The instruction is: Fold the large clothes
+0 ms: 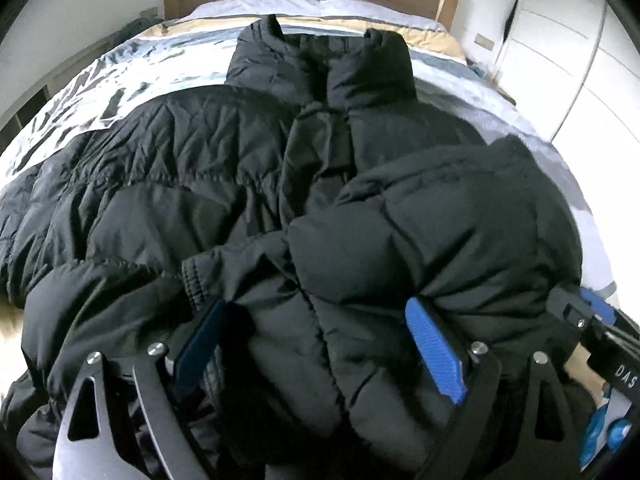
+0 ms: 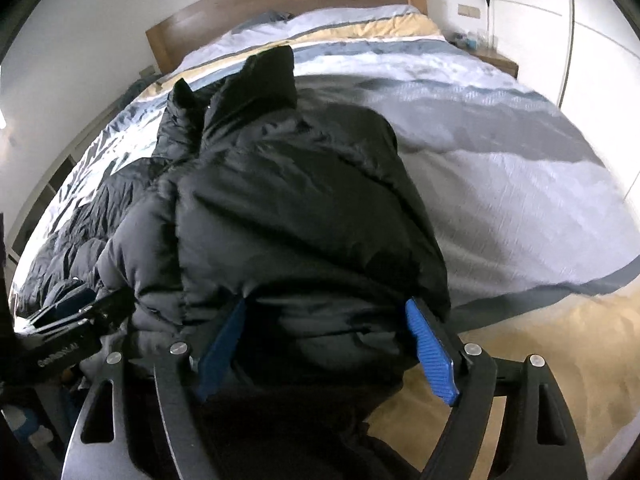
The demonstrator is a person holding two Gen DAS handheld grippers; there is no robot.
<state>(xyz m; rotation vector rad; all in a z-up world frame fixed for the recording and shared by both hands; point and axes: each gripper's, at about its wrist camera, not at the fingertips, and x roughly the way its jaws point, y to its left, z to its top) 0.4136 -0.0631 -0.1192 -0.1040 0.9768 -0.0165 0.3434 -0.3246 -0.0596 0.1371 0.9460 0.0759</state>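
Black puffer jacket (image 1: 200,168) on bed (image 2: 500,184), right side folded inward, left side still spread; left hand-held gripper (image 1: 320,344) and right hand-held gripper (image 2: 328,344) both agape around bunched hem

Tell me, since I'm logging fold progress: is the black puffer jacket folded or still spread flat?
Partly folded. The black puffer jacket has its right side doubled over the front, bulging at the lower right; its left side lies spread across the bed.
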